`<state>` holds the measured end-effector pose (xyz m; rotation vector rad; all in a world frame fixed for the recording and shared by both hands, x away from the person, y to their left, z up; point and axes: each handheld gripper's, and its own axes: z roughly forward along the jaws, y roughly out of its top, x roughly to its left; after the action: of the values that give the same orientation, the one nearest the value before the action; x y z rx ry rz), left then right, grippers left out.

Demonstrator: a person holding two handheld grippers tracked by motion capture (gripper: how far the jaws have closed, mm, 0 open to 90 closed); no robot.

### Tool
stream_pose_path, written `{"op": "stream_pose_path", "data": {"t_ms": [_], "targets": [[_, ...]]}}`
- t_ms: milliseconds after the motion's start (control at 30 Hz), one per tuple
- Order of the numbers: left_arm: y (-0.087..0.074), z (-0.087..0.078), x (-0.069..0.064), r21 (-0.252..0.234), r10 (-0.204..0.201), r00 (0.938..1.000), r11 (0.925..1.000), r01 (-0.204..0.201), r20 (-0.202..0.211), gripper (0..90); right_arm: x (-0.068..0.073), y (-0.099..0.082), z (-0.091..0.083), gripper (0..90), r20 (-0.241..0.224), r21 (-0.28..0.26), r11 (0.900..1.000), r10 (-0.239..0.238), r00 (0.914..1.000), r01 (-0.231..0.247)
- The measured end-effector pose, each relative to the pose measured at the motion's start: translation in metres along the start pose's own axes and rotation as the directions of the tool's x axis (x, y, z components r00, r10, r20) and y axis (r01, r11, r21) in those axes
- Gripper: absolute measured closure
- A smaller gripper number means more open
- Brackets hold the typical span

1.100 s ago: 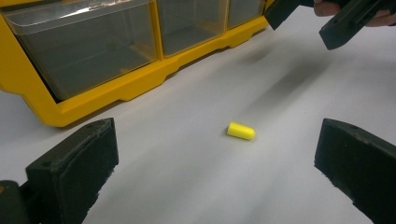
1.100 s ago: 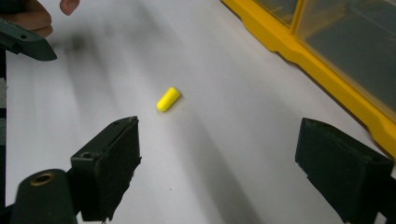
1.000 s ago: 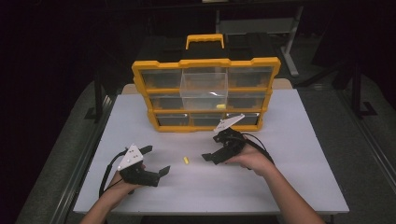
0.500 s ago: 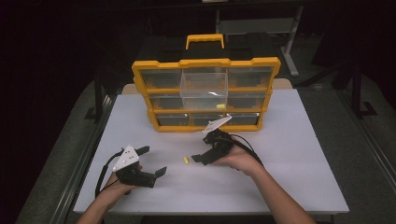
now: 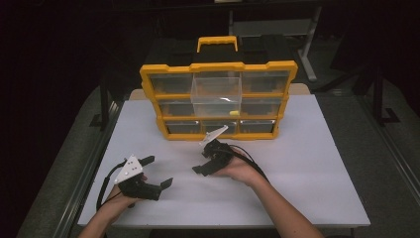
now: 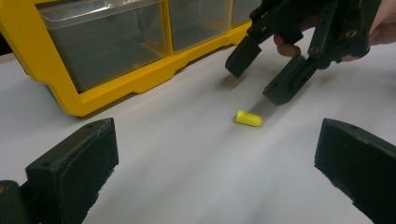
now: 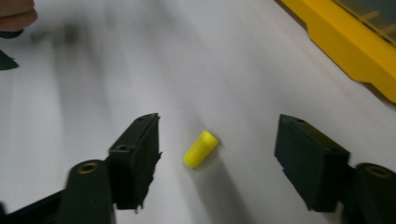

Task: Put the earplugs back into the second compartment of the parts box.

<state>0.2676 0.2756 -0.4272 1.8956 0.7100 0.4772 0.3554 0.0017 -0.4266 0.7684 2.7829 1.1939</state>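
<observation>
The small yellow foam earplug (image 7: 201, 149) lies on the white table (image 5: 307, 173), its long axis running 1 to 7 o'clock between my right gripper (image 7: 217, 163), whose released jaws have just been closing, untouching. My left gripper (image 5: 157, 172), at 8 o'clock, gapes empty, farther off.

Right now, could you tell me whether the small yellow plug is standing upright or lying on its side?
Lying on its side: the yellow plug rests lengthwise on the white table.
</observation>
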Motion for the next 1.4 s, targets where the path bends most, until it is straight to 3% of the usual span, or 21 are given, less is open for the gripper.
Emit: {"op": "stream_pose_path", "data": {"t_ms": [400,933,1400], "targets": [[0.001,0.0,0.0,-0.004,0.003,1.0,1.0,-0.003,0.003,0.0,0.0,0.001,0.015,56.6,-0.02,0.046,0.9989,-0.011,0.9997,0.012],[0.002,0.001,-0.001,-0.005,-0.001,1.0,1.0,0.001,0.005,0.0,0.003,0.0,0.021,69.6,-0.032,0.083,0.9946,-0.059,0.9978,0.061],[0.002,0.001,-0.001,-0.008,0.001,1.0,1.0,-0.001,0.005,0.0,0.002,0.0,0.014,77.7,-0.051,0.076,0.9961,-0.042,0.9978,0.046]]}}
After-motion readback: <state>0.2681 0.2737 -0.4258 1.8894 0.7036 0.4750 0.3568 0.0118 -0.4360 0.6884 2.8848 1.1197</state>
